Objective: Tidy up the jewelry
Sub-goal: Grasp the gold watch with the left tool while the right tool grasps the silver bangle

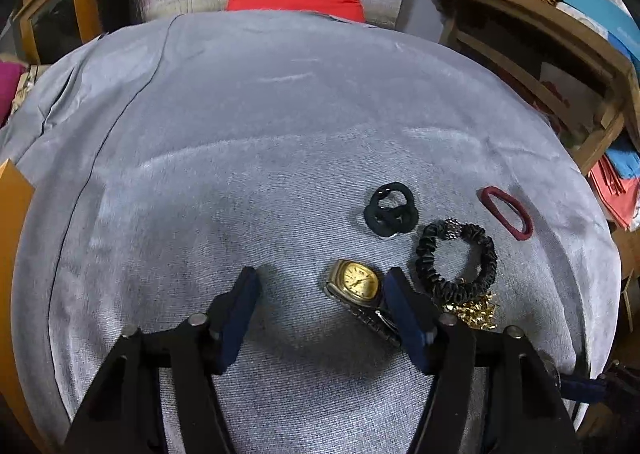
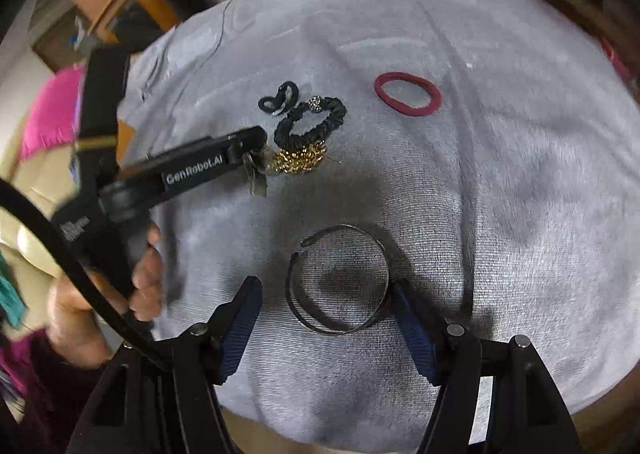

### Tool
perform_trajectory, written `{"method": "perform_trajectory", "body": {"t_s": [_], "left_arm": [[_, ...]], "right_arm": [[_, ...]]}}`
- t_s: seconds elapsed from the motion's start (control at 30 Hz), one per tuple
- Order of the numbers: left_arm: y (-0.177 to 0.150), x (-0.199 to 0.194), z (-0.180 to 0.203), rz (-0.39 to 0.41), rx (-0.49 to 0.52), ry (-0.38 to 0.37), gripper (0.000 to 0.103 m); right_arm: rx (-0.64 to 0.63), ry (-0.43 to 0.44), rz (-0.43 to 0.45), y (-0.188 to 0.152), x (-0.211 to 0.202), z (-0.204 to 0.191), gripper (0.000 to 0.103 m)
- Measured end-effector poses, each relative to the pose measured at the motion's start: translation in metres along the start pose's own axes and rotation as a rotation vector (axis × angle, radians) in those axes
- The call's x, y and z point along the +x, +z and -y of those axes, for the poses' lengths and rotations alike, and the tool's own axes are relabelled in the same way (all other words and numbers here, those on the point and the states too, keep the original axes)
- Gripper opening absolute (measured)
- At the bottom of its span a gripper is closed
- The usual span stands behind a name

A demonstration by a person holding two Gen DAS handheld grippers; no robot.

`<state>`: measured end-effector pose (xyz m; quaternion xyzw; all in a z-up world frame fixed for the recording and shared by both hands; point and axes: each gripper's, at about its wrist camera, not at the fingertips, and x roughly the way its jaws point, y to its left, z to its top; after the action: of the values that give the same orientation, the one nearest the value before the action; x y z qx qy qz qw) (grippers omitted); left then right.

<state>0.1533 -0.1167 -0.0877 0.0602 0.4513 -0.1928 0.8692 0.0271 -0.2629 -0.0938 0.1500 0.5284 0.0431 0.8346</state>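
Beside the watch [image 1: 356, 281], left hand-held gripper [image 1: 320, 286] spread; right hand-held gripper [image 2: 326, 300] spread around bangle [image 2: 338, 280]; far cloth [image 1: 280, 93] bare.

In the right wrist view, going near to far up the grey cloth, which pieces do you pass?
Metal bangle → gold chain cluster → black scrunchie → dark red hair tie.

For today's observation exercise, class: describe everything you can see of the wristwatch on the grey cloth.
The wristwatch has a rounded-square, gold-coloured dial with dark hands in a metallic-looking case. A dark, textured band trails toward the camera. It lies on the grey cloth, dial up and tilted, between the open blue pads of the left hand-held gripper, close to the right-hand pad; contact is unclear. A black scrunchie lies nearby.
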Motion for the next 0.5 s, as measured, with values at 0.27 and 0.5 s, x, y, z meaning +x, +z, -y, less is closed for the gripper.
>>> {"method": "perform_trajectory", "body": {"t_s": [0.27, 0.5], "left_arm": [[-0.002, -0.005, 0.008, 0.012, 0.036, -0.035, 0.027], [-0.012, -0.025, -0.012, 0.018, 0.027, -0.059, 0.025]], "right_arm": [[-0.129, -0.219, 0.043, -0.006, 0.003, -0.02, 0.022], [-0.035, -0.132, 0.066, 0.0, -0.015, 0.002, 0.016]]}}
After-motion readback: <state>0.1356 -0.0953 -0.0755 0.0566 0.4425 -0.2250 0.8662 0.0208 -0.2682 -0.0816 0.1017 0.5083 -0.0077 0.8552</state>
